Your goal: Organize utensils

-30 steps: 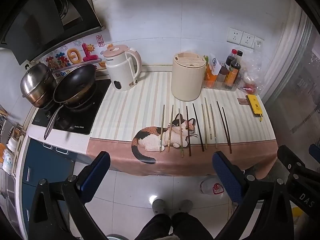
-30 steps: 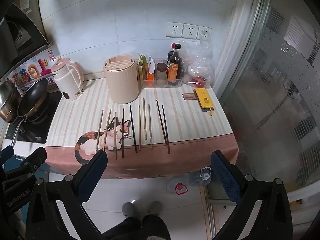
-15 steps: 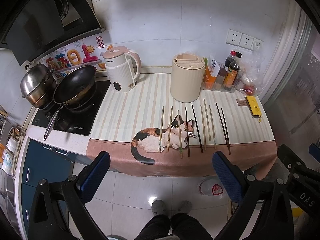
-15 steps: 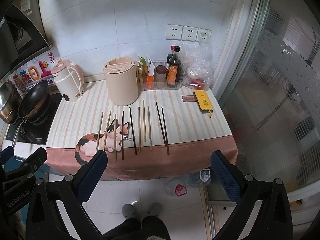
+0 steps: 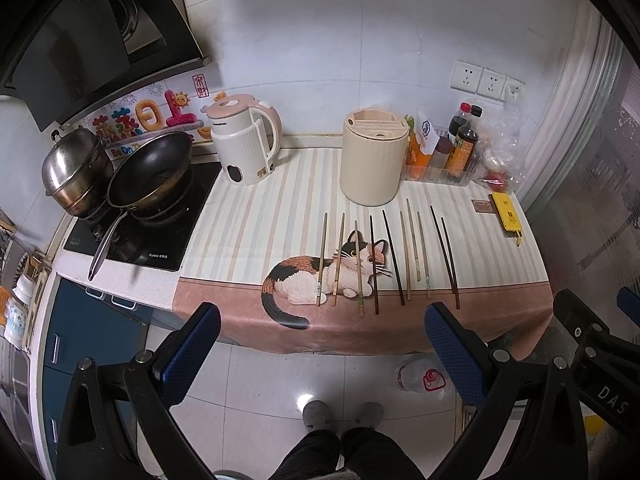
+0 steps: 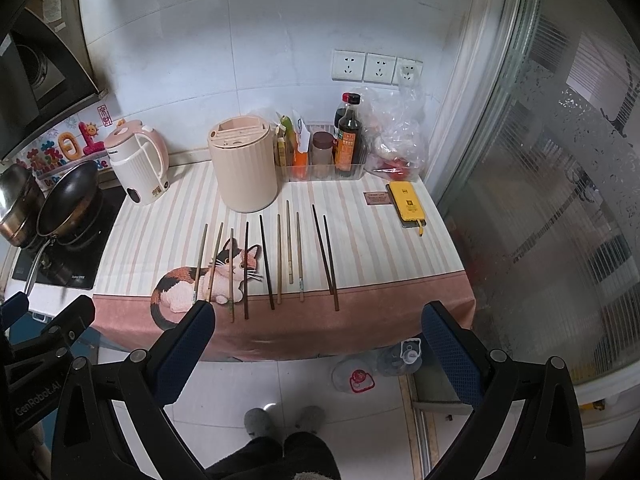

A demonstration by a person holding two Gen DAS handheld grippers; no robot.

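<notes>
Several chopsticks (image 5: 393,257) (image 6: 265,261), some light wood and some dark, lie side by side on a striped cloth with a cat picture (image 5: 256,216) (image 6: 360,240). A cream utensil holder (image 5: 373,157) (image 6: 242,165) stands upright behind them. My left gripper (image 5: 320,344) is open and empty, held high above the floor in front of the counter. My right gripper (image 6: 318,340) is also open and empty, at the same height. Part of the left gripper shows at the left edge of the right wrist view.
A white and pink kettle (image 5: 245,141) stands left of the holder. A black pan (image 5: 149,169) and a steel pot (image 5: 76,169) sit on the hob. A tray of sauce bottles (image 6: 328,152), a plastic bag (image 6: 396,140) and a yellow power bank (image 6: 407,205) are at the right. A glass door (image 6: 560,200) closes the right side.
Both grippers have drifted slightly, so the counter sits a little lower and closer in both views. Nothing on the counter has moved.
</notes>
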